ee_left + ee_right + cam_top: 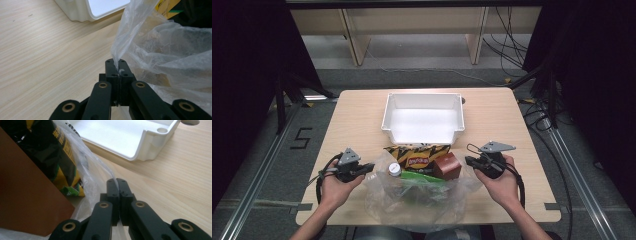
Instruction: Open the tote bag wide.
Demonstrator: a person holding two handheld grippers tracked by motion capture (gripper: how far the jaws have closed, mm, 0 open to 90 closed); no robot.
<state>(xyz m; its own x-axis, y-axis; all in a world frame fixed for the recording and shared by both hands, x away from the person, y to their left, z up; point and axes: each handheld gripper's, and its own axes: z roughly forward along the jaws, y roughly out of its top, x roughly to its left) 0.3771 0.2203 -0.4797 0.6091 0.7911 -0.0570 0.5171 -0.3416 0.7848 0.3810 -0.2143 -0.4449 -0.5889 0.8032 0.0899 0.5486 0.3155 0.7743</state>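
**Bag pinched at both edges**

Our left tool (pixel 116 65) grips the clear plastic bag (pixel 412 197) on the near bench (pixel 357 107); our right tool (pixel 116 184) is clenched on its opposite edge. Next, we judge, spread the mouth and empty the snacks (pixel 417 156) toward the far white bin (pixel 423 102).

"Lay's" logo on yellow-black chip bag (pixel 418 156); "5" taped on floor (pixel 301 138).
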